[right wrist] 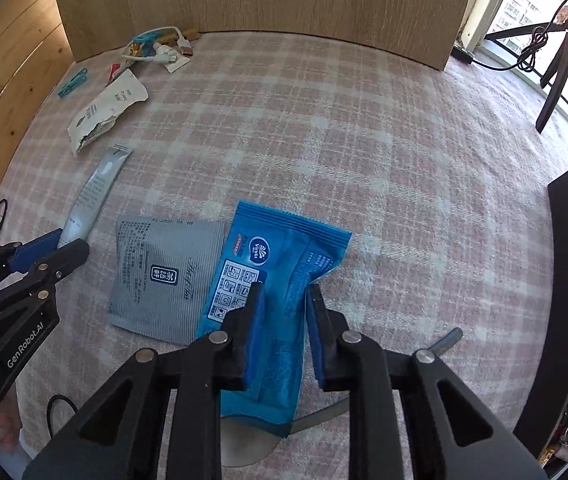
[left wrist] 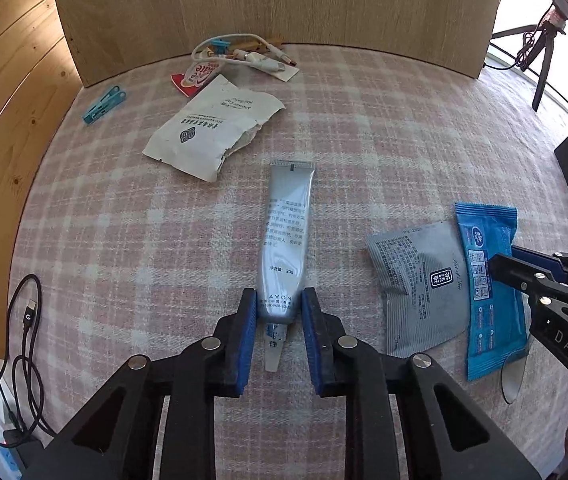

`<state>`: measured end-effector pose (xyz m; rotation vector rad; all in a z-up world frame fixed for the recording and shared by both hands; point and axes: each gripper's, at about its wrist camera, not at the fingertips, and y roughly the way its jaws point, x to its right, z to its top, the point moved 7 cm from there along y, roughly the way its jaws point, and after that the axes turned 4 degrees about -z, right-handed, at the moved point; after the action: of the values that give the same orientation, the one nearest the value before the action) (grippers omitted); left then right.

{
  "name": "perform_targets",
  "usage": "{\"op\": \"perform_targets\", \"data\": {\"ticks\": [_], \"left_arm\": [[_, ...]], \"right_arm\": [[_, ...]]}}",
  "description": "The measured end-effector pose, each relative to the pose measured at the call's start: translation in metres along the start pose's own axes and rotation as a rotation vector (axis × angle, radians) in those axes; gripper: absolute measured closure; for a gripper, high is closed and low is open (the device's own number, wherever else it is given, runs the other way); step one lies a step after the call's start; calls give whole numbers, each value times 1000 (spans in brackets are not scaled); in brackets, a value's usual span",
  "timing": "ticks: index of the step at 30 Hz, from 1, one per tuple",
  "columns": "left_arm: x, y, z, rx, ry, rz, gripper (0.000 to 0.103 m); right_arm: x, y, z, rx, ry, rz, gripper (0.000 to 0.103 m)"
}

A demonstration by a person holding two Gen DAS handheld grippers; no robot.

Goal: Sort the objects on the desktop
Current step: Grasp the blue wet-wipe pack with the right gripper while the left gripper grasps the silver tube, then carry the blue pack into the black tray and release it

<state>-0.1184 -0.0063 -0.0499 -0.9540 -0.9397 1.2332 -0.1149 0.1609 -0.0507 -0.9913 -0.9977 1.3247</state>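
Observation:
A silver Avon tube (left wrist: pixel 284 240) lies on the pink plaid cloth, cap end toward me. My left gripper (left wrist: pixel 278 300) straddles its lower end, pads touching or nearly touching its sides. A blue Vinda tissue pack (right wrist: pixel 272 280) lies between the pads of my right gripper (right wrist: pixel 284 296), which closes around its middle. The pack also shows in the left wrist view (left wrist: pixel 491 288). A grey tea sachet (right wrist: pixel 168 276) lies just left of the pack. The left gripper (right wrist: pixel 58 250) and the tube (right wrist: pixel 96 188) show at the left of the right wrist view.
A torn white packet (left wrist: pixel 212 132), a blue clip (left wrist: pixel 104 104), a red-white sachet (left wrist: pixel 196 76) and a white cable bundle (left wrist: pixel 244 54) lie at the back left by a wooden panel (left wrist: pixel 276 4). A black frame (right wrist: pixel 563 280) stands at right. A black cable (left wrist: pixel 24 340) hangs at left.

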Motion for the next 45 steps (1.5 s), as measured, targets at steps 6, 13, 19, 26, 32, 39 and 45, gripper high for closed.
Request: {"op": "perform_targets", "data": {"ticks": [6,13,19,26,32,39,45], "left_arm": [[-24,-9,-2,13,-58,-17,83],[-39,-34,6,57,-74,-27,83],[-30,-62,10,105,-70,-35,83],[-10,-92,9,144,-50,-64,102],[3,-105,11,161,-36,-67,103],[0,-105,7,149,-10,-16,103],[21,-102,3,128,37,-42,103]], "right_arm": [[13,-7,7,-3,86,97,95],[30,-35,8,43,147,158,96],[17,-61,18,109,149,176,96],[16,-78,32,162,142,161,96],[34,-95,20,193,164,140,96],[60,-104,-2,205,211,124,96],[81,-110,-21,209,254,97,96]]}}
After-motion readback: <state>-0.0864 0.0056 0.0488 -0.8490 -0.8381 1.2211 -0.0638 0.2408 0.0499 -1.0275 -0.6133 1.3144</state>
